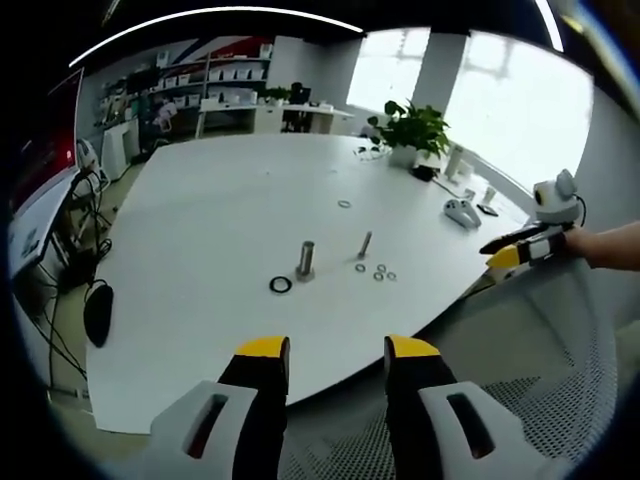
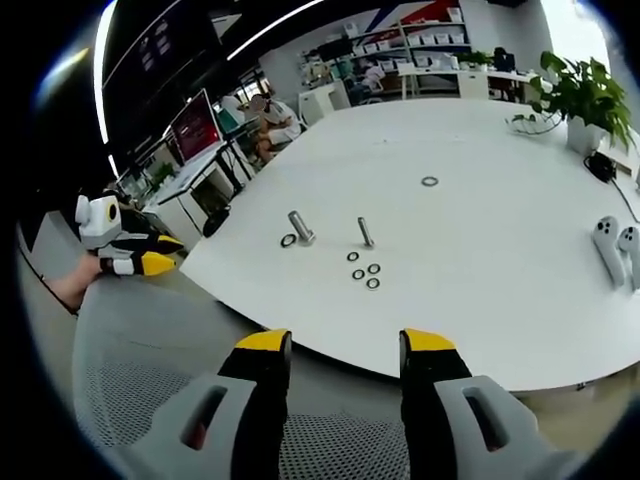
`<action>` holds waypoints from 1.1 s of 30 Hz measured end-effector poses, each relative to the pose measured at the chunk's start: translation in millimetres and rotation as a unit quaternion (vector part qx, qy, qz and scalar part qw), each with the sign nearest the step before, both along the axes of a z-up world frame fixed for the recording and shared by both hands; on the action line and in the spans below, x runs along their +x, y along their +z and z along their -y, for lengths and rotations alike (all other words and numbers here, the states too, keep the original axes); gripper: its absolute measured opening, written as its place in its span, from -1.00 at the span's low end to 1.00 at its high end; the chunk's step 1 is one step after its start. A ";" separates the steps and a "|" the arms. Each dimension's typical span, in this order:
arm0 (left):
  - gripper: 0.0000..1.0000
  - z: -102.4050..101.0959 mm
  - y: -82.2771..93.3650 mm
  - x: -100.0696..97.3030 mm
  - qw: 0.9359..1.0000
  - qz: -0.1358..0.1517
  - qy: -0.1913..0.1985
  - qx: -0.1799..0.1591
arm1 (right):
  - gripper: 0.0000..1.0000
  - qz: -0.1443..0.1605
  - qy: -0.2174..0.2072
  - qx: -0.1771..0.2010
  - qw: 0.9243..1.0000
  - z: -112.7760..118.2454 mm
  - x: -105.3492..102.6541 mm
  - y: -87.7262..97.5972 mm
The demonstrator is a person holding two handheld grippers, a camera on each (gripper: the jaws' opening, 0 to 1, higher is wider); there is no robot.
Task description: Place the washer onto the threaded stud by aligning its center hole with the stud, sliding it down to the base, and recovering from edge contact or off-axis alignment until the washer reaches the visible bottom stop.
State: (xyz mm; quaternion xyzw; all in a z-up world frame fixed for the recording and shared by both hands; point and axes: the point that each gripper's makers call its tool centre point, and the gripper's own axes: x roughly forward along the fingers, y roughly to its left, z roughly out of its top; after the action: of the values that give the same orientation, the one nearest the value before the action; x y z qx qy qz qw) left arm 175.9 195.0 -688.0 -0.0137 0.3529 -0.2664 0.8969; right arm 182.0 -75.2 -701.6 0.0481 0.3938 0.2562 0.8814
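A thin threaded stud (image 1: 365, 244) (image 2: 366, 232) stands upright on the white table (image 1: 230, 200) (image 2: 480, 150). Several small washers (image 1: 379, 272) (image 2: 365, 271) lie loose just in front of it. A thicker bolt (image 1: 305, 260) (image 2: 300, 227) stands to its left with a dark washer (image 1: 281, 285) (image 2: 288, 240) lying beside it. One more washer (image 1: 344, 204) (image 2: 429, 181) lies farther back. My left gripper (image 1: 337, 352) (image 2: 168, 252) is open and holds nothing, off the table's near edge. My right gripper (image 2: 345, 345) (image 1: 495, 255) is open too, also short of the table.
White mesh chair backs (image 1: 560, 400) (image 2: 150, 400) sit between the grippers and the table edge. Two white controllers (image 1: 462, 212) (image 2: 610, 245) and a potted plant (image 1: 415, 128) (image 2: 580, 95) are on the table's far right. A person (image 2: 270, 115) sits beyond the table near monitors.
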 end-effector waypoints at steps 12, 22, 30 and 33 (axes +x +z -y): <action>-0.28 -3.0 -1.6 0.6 1.000 -0.004 0.006 0.002 | 0.09 -0.001 0.043 -0.054 0.998 -1.0 9.0 -0.3; -0.28 -2.5 -0.8 1.1 1.000 -0.002 0.005 -0.001 | 0.09 0.027 0.029 -0.058 0.998 6.1 69.4 17.8; -0.28 -0.9 -0.1 0.8 1.000 -0.001 0.001 -0.003 | 0.05 0.033 0.020 -0.071 0.997 6.7 101.6 10.4; -0.28 -1.4 0.1 1.2 1.000 0.000 0.003 -0.004 | 0.02 0.037 0.014 -0.071 0.997 7.0 110.8 13.2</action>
State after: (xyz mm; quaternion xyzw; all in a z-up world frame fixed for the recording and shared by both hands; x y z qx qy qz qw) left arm 177.1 196.4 -687.9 -0.0186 0.3521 -0.2650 0.8975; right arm 292.8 -82.2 -688.4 -0.0293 0.3791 0.2415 0.8928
